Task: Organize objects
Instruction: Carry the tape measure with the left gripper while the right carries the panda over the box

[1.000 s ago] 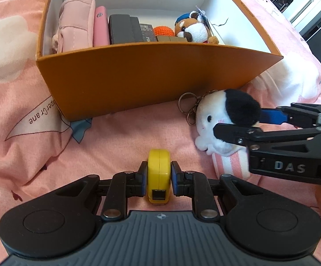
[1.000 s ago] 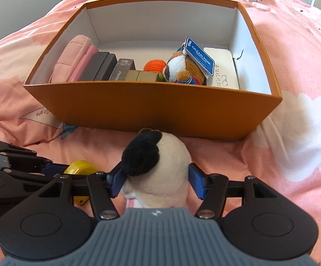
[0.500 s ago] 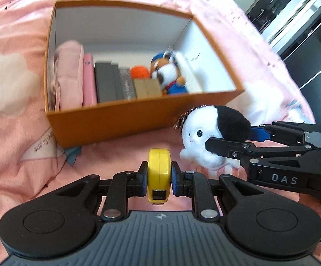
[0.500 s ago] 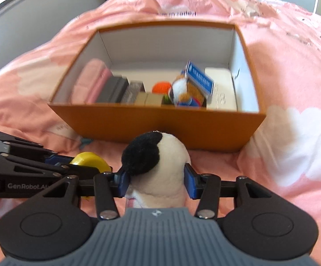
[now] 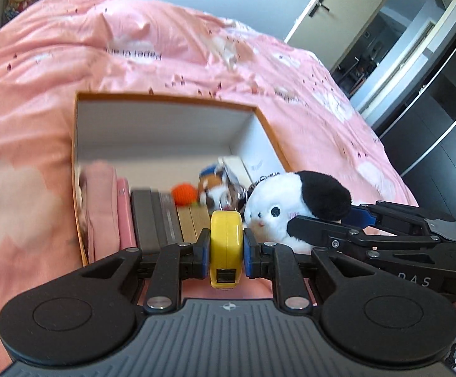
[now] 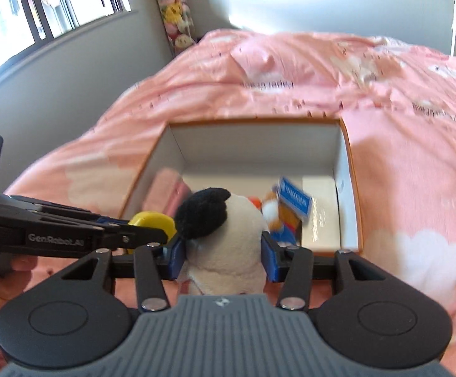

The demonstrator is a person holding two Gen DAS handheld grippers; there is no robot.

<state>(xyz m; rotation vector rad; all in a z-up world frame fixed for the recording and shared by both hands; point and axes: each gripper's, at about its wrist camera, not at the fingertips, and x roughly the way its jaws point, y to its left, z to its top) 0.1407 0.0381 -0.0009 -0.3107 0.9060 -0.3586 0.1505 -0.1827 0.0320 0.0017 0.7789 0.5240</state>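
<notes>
We are gripping the small yellow disc-shaped tape measure (image 5: 225,241) on edge in the left gripper (image 5: 225,253), with both blue pads pressing flat on its two faces and the jaws nearly fully closed. We are clamping the white plush toy with one black ear and a metal keyring (image 6: 228,245) in the right gripper (image 6: 225,259), with the jaws standing about half open and the blue pads sinking into its soft sides. We are holding both items in the air, side by side, at the near wall of the open orange cardboard box with a white interior (image 5: 165,132).

Inside the box, we are seeing a pink fabric pouch (image 5: 102,201) against the left wall, then a row of dark flat cases (image 5: 147,216), an orange knitted ball (image 5: 184,194), a brown-and-white plush figure with a blue tag (image 6: 286,210) and a white flat box (image 6: 320,210) along the right wall.

The box is resting on a pink bedcover with white cloud prints (image 6: 416,163). A grey wall with a window (image 6: 39,3) is standing beyond the bed.
</notes>
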